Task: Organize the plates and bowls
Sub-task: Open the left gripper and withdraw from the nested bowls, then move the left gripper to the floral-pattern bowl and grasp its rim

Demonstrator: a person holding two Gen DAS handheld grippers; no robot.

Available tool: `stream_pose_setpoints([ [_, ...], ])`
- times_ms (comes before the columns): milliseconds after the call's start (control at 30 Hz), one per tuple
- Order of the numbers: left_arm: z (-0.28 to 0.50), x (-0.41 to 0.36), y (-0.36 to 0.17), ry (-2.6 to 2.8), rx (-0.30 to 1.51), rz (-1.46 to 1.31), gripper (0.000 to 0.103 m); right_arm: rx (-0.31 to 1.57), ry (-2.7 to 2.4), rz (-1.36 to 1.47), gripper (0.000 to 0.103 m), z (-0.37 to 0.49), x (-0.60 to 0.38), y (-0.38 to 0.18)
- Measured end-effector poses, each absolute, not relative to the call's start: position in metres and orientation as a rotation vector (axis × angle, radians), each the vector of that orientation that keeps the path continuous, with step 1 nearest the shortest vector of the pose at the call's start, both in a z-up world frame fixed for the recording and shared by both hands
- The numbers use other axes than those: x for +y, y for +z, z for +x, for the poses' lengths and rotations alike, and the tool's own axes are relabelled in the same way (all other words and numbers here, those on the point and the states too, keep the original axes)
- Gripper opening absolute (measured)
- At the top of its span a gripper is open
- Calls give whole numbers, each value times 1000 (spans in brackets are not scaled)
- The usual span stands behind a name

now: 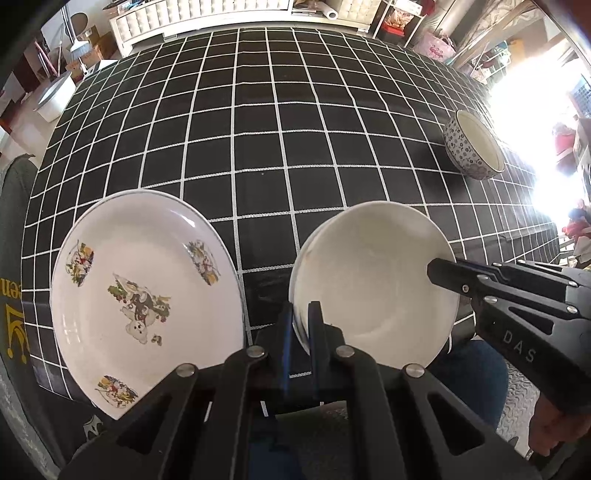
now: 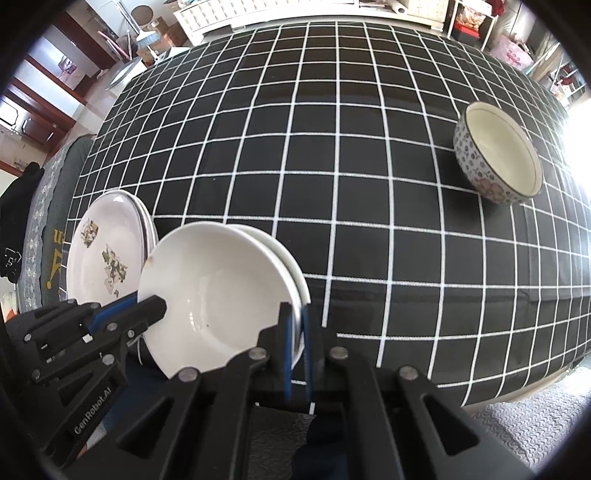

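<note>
While both hand-held grippers were clamped on the same white dishes, the pair of plain white bowls (image 1: 373,284) sat nested one inside the other at the near edge of the desk (image 1: 280,122), tilted slightly toward the cameras. The left hand-held gripper (image 1: 303,325) had its two fingers closed together on the near-left rim of the bowls, the rim pinched between the blue-edged pads. The right hand-held gripper (image 2: 295,332) gripped the opposite, right-hand rim in the same way, its fingers drawn in tight on the stacked edges (image 2: 299,295); in the left wrist view its black body came in from the right, with its tip resting over the bowls' rim. In the right wrist view the left tool's body likewise reached in from the left, its tip lying on the inner white surface. Just left of the bowls, close beside them, lay the decorated plate (image 1: 144,291), white with small printed figures at its centre and around its border; in the right wrist view it appeared to rest on another plate beneath it (image 2: 147,225). Well apart from these, toward the far right of the black, white-gridded cloth, stood a patterned bowl (image 2: 498,151) upright, with a blue floral outside and a pale inside. Beyond the far edge of the desk stood a white tufted piece of furniture (image 1: 207,14).
</note>
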State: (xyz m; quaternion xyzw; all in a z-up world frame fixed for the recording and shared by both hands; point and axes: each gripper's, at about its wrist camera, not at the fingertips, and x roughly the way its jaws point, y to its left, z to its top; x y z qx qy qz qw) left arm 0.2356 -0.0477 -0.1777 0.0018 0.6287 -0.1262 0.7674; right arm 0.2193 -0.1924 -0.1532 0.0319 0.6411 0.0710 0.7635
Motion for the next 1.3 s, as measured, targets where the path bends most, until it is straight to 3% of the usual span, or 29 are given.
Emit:
stream_pose_setpoints([
  [433,233,-48,-156,-283,1298,0,8,1358,170,53,10,215,-197,-140],
  [567,230,-52,-129,-286,1185,33,19,1290,177,72,10,211,-208,-118],
  [633,229,-57,-116,-295,1147,43,19,1240,164,82,12,209,-218,-101],
  [700,231,-62,-107,-309,1129,39,19,1184,143,76,27,207,-226,-81],
  [767,233,-69,-97,-326,1110,34,25,1131,129,78,64,205,-236,-64],
  [1133,245,-132,-56,-400,1018,103,50,1057,58,27,69,202,-284,-28],
  [1300,259,-155,-51,-416,1020,119,51,1055,19,38,73,209,-314,-27],
])
